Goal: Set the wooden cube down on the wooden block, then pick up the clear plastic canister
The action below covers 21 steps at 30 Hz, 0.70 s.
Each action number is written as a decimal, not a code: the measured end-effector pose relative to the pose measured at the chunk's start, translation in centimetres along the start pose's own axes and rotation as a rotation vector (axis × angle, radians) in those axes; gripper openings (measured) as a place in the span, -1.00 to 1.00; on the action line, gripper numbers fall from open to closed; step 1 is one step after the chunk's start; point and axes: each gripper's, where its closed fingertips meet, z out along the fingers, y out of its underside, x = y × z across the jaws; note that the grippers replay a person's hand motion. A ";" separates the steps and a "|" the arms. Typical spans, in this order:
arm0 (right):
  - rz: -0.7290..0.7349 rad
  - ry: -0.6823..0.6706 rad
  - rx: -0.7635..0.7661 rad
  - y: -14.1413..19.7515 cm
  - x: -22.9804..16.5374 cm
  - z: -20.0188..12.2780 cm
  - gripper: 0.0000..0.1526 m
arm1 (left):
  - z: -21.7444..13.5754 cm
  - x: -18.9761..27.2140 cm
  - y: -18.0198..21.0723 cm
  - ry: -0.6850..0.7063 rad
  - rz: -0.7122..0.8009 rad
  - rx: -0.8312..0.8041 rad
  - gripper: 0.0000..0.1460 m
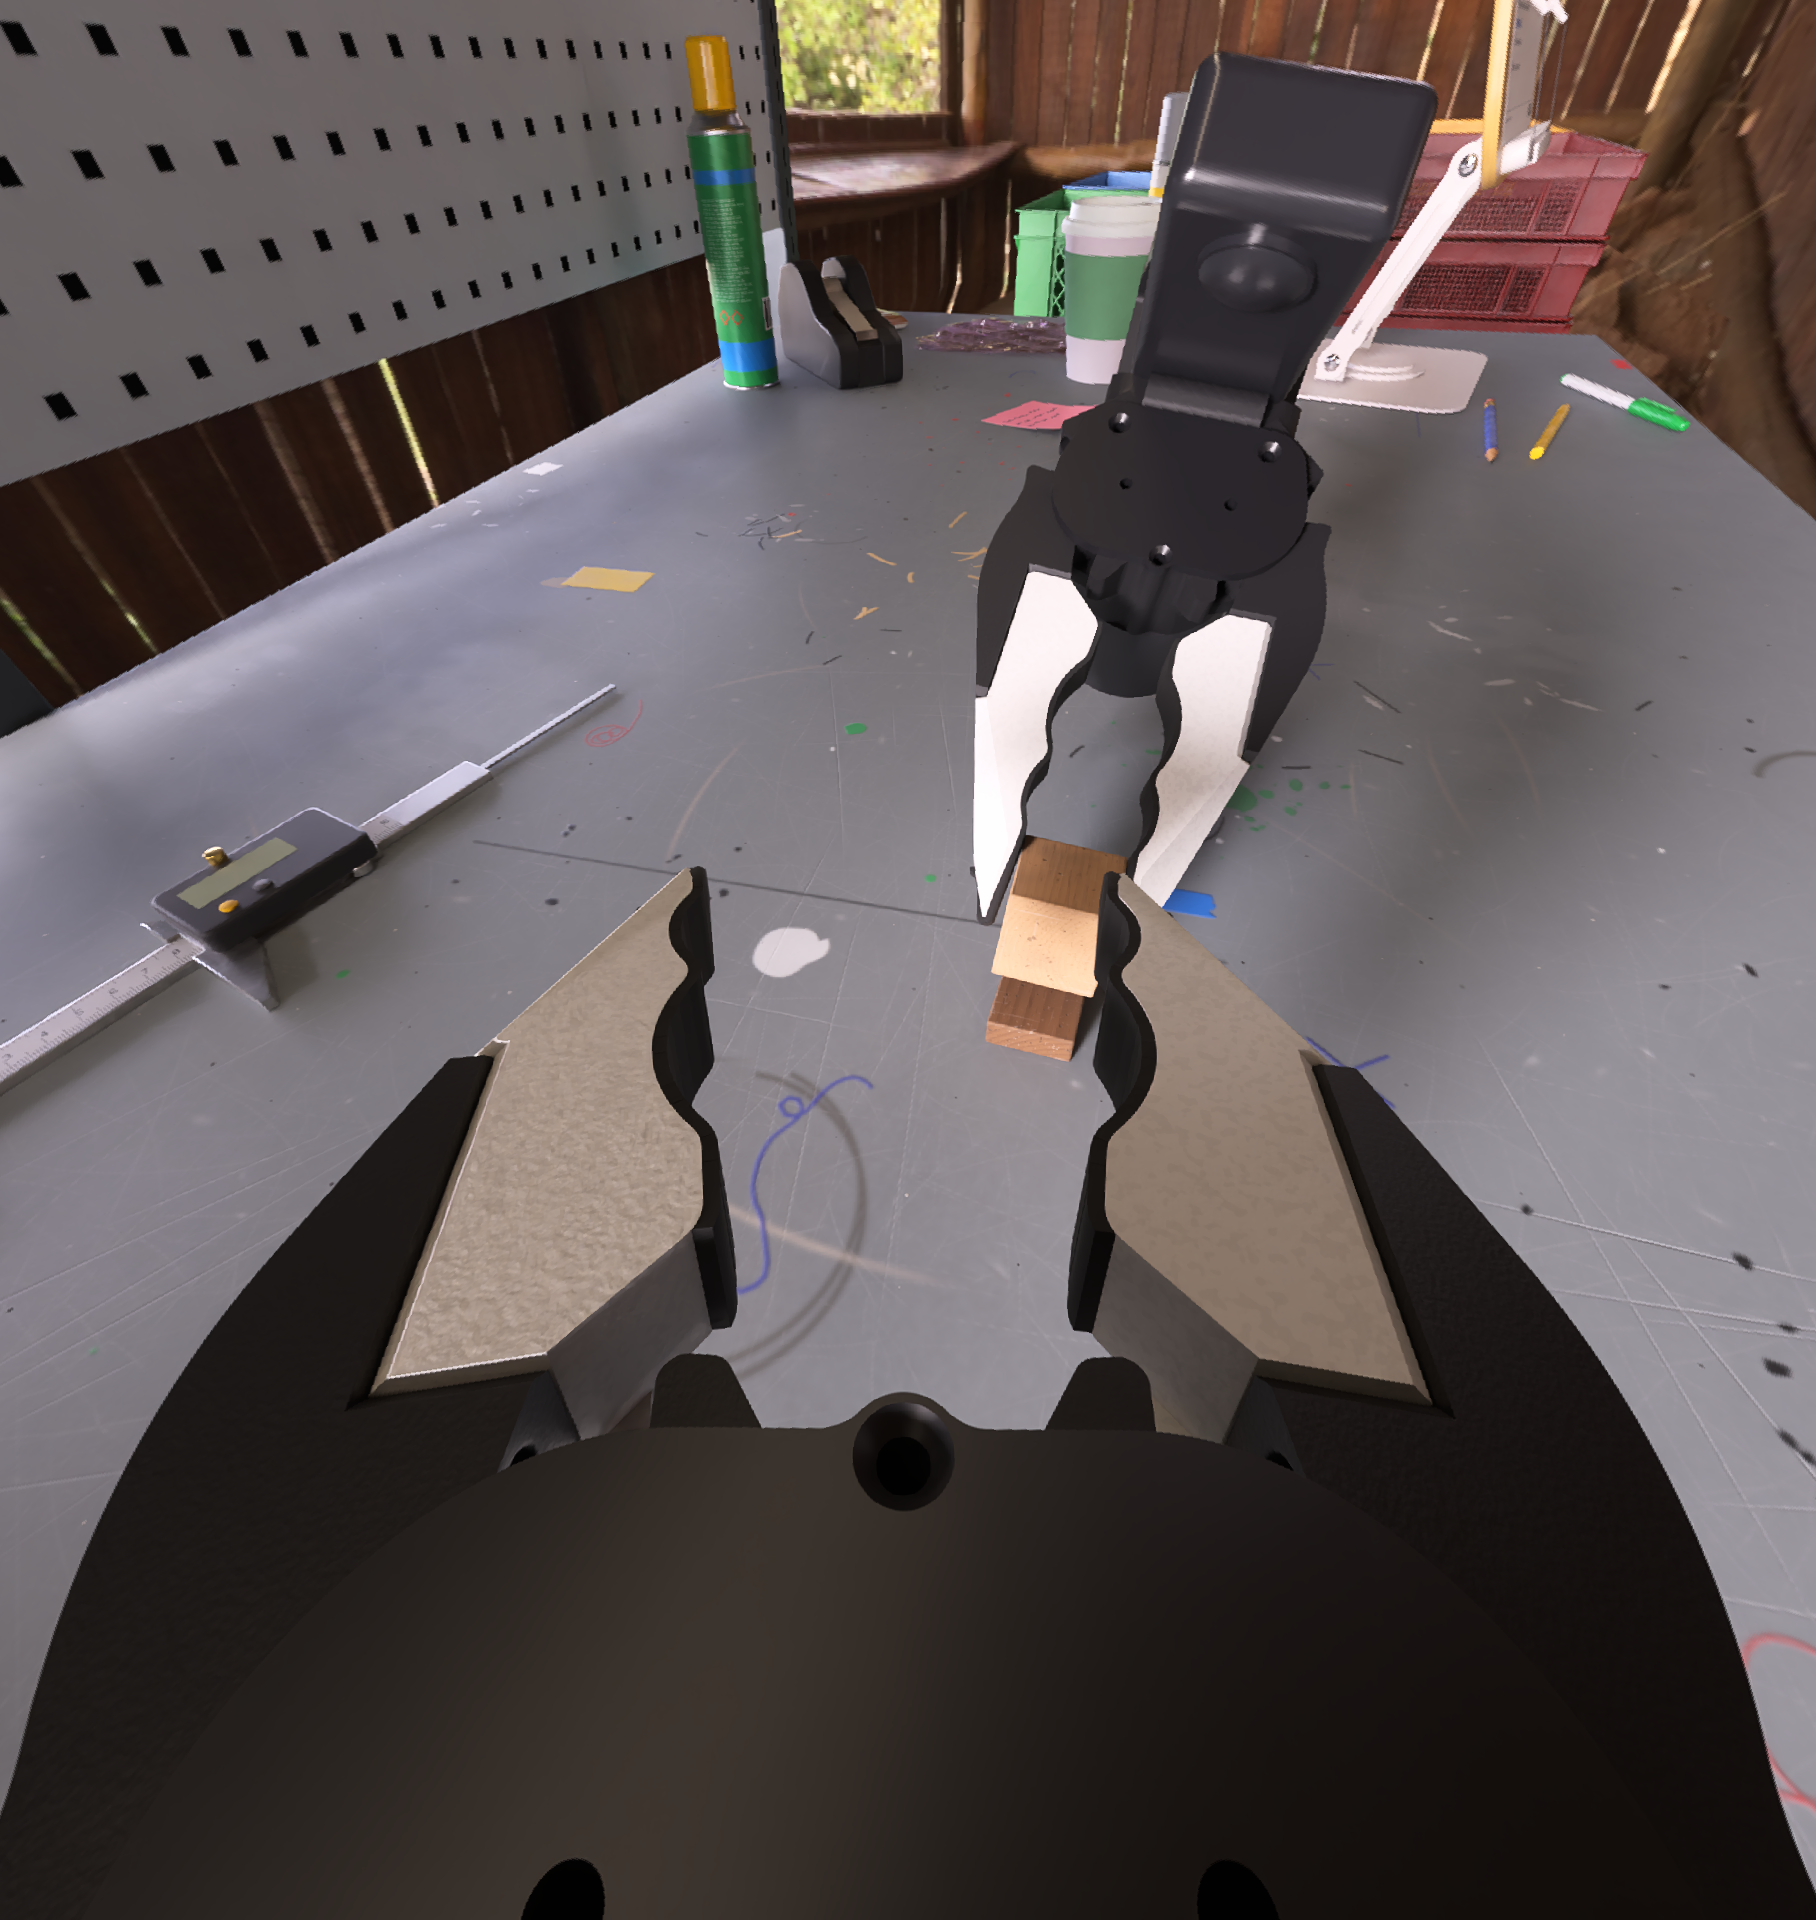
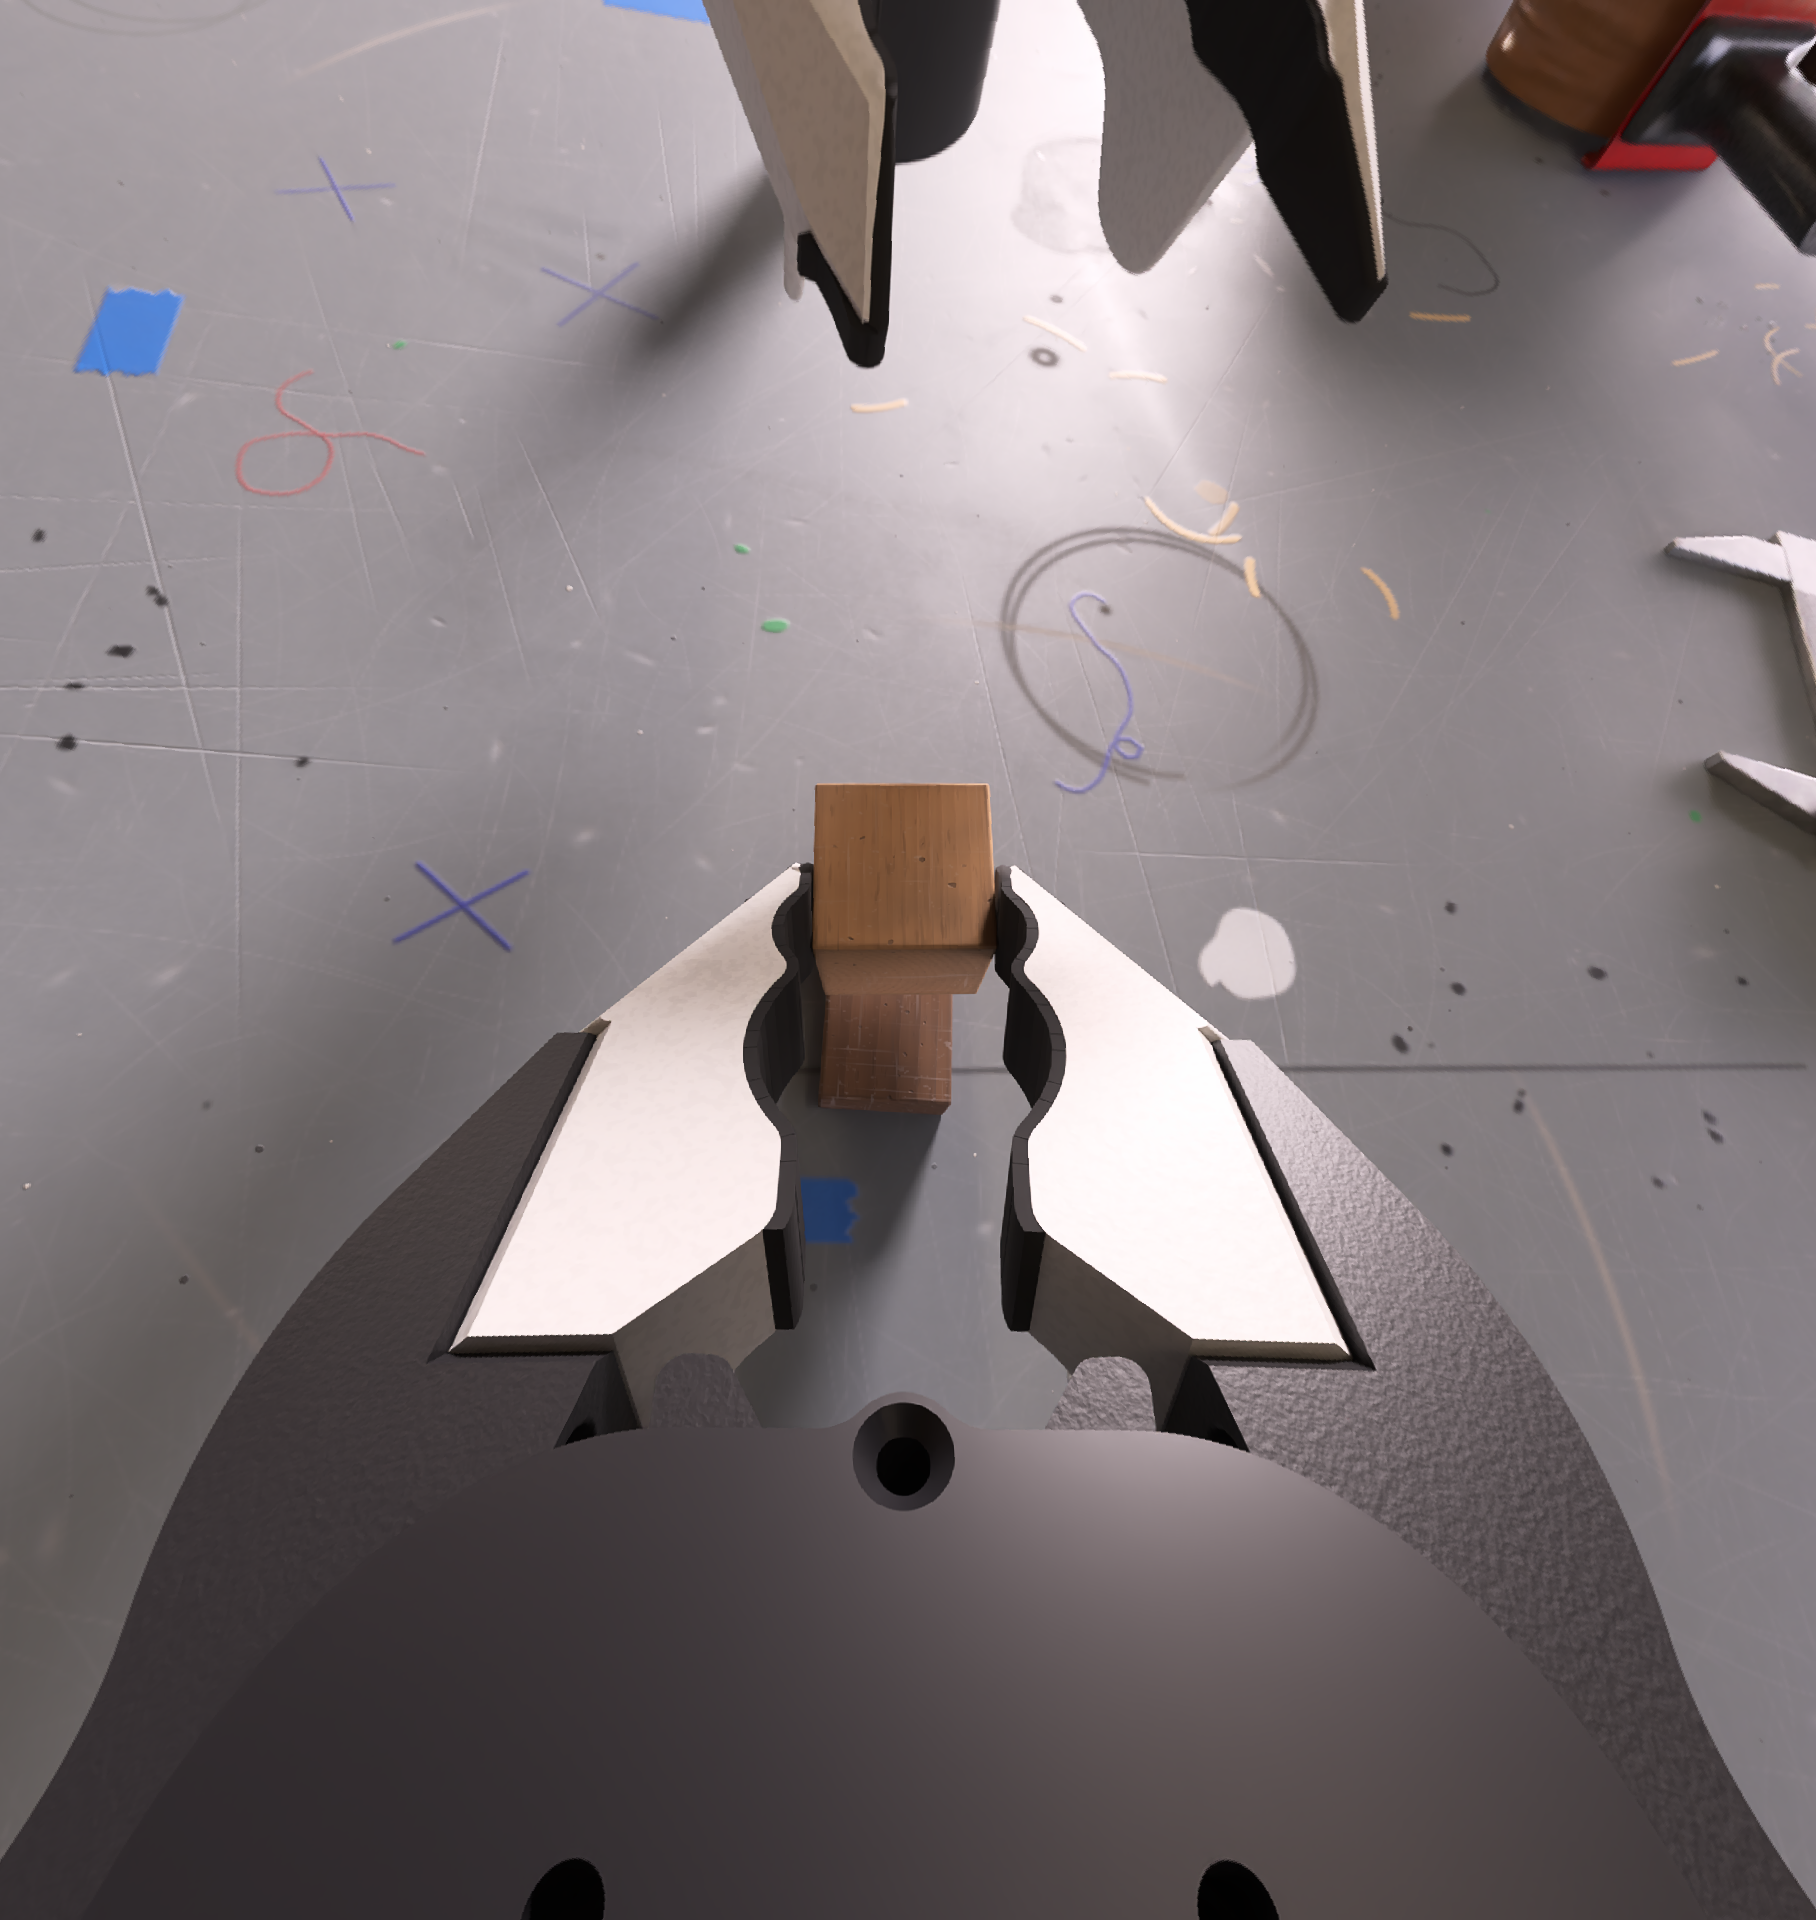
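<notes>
My right gripper [image 2: 904, 878] is shut on the light wooden cube [image 2: 902, 868], its white fingers pressed against the cube's two sides. The cube sits right over the darker wooden block [image 2: 888, 1049], which lies flat on the grey table; I cannot tell whether they touch. In the left wrist view the right gripper [image 1: 1068, 896] points down at the cube [image 1: 1044, 920] and the block [image 1: 1034, 1023]. My left gripper [image 1: 904, 894] is open and empty, hovering just left of the stack; it also shows in the right wrist view [image 2: 1106, 327]. No clear plastic canister is in view.
A digital caliper [image 1: 260, 883] lies to the left. Along the back stand a spray can [image 1: 732, 229], a tape dispenser [image 1: 842, 322], a cup [image 1: 1101, 281], a lamp base [image 1: 1392, 374] and red trays [image 1: 1486, 239]. A pegboard [image 1: 260, 208] borders the left side.
</notes>
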 end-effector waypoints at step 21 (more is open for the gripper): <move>-0.002 0.027 -0.085 0.7 0.1 0.2 -0.55 | 0.0 0.0 0.4 -0.019 0.054 -0.020 0.00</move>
